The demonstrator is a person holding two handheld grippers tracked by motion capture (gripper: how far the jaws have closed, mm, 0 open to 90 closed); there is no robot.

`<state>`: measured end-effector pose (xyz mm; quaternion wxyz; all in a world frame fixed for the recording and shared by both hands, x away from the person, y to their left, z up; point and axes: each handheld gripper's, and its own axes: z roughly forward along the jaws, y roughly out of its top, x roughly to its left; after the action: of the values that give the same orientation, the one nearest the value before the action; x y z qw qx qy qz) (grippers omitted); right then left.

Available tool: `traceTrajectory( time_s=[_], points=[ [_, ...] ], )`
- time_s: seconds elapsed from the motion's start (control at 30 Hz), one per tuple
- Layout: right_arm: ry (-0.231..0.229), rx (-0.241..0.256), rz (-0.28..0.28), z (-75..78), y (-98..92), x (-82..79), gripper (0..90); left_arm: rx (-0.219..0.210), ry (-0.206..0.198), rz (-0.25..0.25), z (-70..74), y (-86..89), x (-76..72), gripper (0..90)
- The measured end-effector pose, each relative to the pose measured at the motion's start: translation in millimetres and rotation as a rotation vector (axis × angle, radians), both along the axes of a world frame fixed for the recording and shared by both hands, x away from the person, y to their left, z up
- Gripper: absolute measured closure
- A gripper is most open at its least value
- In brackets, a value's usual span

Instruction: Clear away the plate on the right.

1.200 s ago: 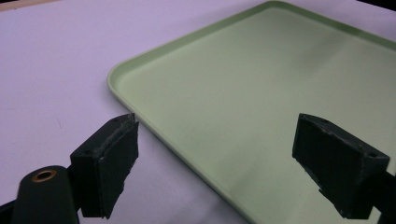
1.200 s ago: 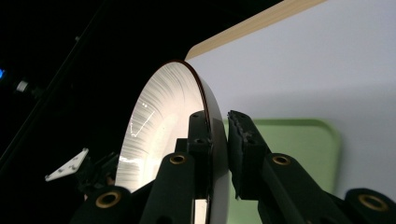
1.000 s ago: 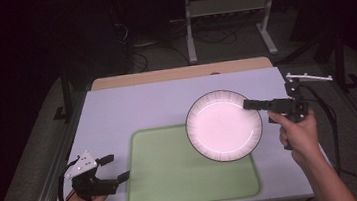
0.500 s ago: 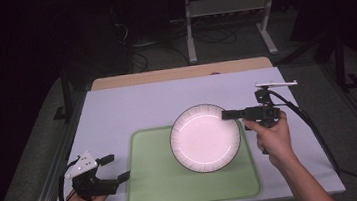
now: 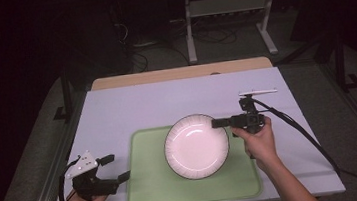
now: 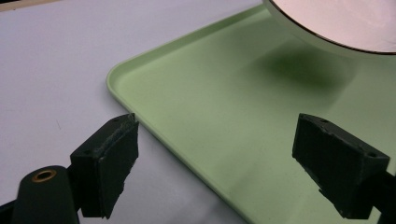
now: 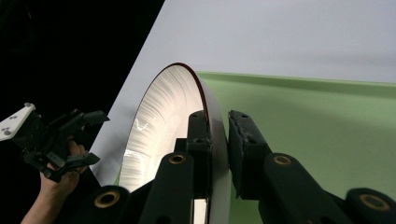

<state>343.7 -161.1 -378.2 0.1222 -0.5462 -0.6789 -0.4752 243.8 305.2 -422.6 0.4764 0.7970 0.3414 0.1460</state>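
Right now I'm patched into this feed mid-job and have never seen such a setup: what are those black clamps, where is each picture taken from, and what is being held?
A person works at a table with a hand-held two-jaw tool in each hand. The high view looks down from above the person's side. There, the right gripper is clamped on the rim of a round white plate with a thin dark edge, held over a pale green rectangular tray that lies on the light grey tabletop. The left gripper rests near the tray's left edge, jaws spread apart and holding nothing.

The other two pictures come from cameras riding on the grippers. The left gripper view looks between its open jaws at the tray's corner; the plate's shadow there suggests it is not yet set down. The right gripper view shows its jaws pinching the plate's rim.
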Motion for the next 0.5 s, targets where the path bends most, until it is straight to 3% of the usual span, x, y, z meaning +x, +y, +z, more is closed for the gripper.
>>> traceTrajectory(
  time_s=[0.5],
  points=[
    [0.03,-0.011,-0.023,-20.6,15.2,10.5,78.5,0.0,0.0,0.004,-0.2,1.0,0.2,14.4]
  ],
)
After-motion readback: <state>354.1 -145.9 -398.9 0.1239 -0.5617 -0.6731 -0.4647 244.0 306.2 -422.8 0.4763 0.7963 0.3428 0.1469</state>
